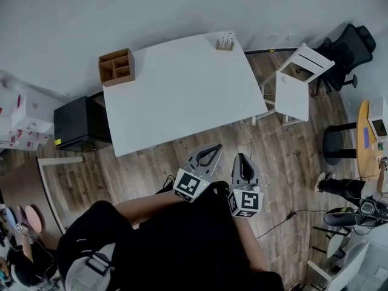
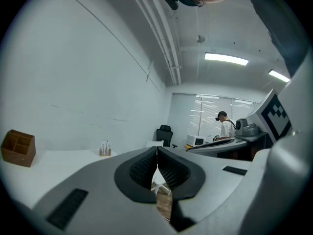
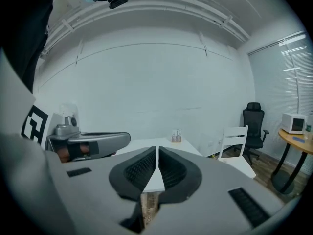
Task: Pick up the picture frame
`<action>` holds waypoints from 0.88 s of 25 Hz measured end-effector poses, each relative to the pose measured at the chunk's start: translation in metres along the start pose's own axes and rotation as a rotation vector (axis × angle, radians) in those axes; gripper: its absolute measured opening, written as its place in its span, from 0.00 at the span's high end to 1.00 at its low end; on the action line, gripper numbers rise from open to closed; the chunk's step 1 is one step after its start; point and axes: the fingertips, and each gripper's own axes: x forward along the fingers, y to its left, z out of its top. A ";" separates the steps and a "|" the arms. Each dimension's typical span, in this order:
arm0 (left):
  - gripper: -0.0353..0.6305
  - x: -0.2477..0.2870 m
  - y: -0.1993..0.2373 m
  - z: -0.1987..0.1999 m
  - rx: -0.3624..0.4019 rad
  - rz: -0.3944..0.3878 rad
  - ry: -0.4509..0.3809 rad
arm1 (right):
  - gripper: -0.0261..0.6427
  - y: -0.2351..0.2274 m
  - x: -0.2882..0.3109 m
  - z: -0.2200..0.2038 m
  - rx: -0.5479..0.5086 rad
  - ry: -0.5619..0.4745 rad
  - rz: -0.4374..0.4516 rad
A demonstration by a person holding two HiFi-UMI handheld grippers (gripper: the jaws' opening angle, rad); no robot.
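Observation:
On the white table [image 1: 182,96], at its far right corner, a small upright object on a wooden base [image 1: 225,41] stands alone; it may be the picture frame, but it is too small to be sure. The same object appears far off in the left gripper view [image 2: 104,149] and the right gripper view [image 3: 176,137]. My left gripper [image 1: 214,148] and right gripper [image 1: 240,158] hover side by side over the wood floor, short of the table's near edge. Both are shut and empty, as their own views confirm: left gripper [image 2: 157,151], right gripper [image 3: 157,151].
A wooden organizer box [image 1: 116,66] sits on the table's far left corner. A white chair [image 1: 296,82] and a black office chair [image 1: 348,48] stand to the right. A black cabinet [image 1: 79,123] is left of the table. A person [image 2: 226,127] stands at a distant desk.

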 end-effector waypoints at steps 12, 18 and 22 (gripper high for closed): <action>0.92 0.047 0.068 -0.010 -0.066 0.107 0.028 | 0.91 -0.040 0.100 0.012 0.068 -0.030 0.089; 0.92 0.107 0.128 -0.008 -0.056 0.192 0.074 | 0.90 -0.066 0.186 0.032 0.092 -0.027 0.189; 0.92 0.160 0.155 -0.004 -0.080 0.210 0.073 | 0.90 -0.100 0.239 0.051 0.084 -0.027 0.209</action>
